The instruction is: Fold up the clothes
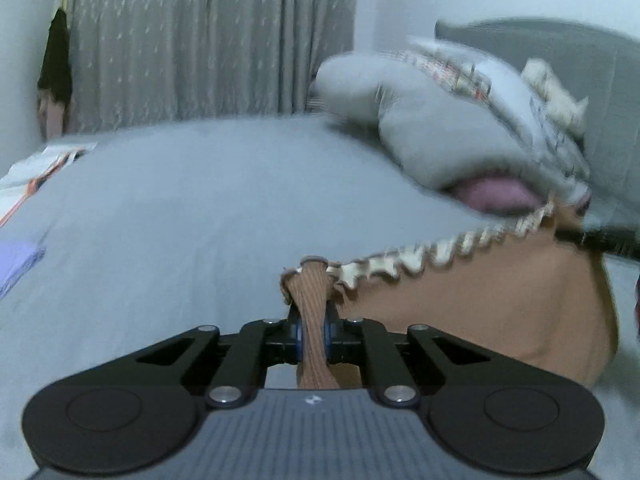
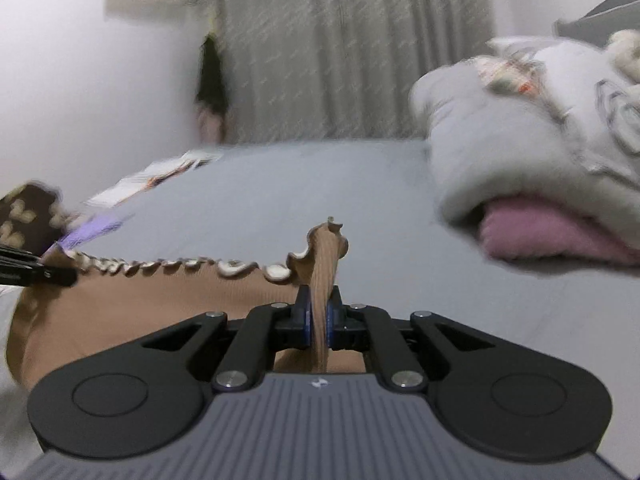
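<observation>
Grey bedsheet [image 1: 180,208] fills both views, blurred. Tan ribbed garment [image 1: 480,312] with a cream scalloped trim [image 1: 400,264] hangs stretched over the sheet, held at two points along that trimmed edge. Left gripper [image 1: 314,336] is clenched on a bunched fold of the garment at one end of the trim; fabric is pinched tight between the blue pads [image 1: 301,340]. Right gripper [image 2: 319,326] is clenched on the other end the same way. Beyond the garment, towards the headboard [image 1: 560,52], sits a heap of grey bedding [image 1: 440,128] with something pink [image 1: 496,194] under it. Purple cloth [image 1: 20,260] lies at the sheet's edge, well apart from the garment. Grey curtain [image 2: 352,52] behind.
</observation>
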A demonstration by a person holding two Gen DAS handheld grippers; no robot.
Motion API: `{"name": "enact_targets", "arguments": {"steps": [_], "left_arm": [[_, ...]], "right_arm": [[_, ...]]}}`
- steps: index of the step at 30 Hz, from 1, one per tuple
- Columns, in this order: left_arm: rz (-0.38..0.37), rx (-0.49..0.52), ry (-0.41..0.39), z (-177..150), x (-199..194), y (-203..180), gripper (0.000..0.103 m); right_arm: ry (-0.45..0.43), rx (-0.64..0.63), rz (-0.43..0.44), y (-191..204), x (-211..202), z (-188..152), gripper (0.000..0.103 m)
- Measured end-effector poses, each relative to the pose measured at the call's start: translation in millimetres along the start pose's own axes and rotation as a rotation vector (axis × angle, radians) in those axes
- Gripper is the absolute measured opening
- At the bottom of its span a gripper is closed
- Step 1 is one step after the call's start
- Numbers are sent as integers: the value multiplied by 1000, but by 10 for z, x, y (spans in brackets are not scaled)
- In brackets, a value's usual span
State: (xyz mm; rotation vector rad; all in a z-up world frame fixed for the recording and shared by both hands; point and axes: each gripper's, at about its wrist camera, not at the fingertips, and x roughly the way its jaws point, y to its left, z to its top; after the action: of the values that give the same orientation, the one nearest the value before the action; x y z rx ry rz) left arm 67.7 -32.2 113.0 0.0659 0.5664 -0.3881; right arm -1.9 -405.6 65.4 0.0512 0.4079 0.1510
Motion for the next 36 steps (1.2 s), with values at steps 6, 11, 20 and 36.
{"name": "enact_targets", "arguments": {"steps": [6, 11, 20, 36], "left_arm": [[54, 133, 87, 390, 882, -157, 10], [151, 156, 170, 286, 1489, -43, 14], [241, -34, 214, 198, 1391, 503, 26], [1, -122, 90, -543, -319, -2, 79]], "right_arm": [[71, -58, -151, -44, 483, -76, 8], [132, -72, -174, -224, 924, -112, 8], [173, -10, -219, -320, 1244, -331, 32], [162, 480, -33, -451, -543, -455, 58]]}}
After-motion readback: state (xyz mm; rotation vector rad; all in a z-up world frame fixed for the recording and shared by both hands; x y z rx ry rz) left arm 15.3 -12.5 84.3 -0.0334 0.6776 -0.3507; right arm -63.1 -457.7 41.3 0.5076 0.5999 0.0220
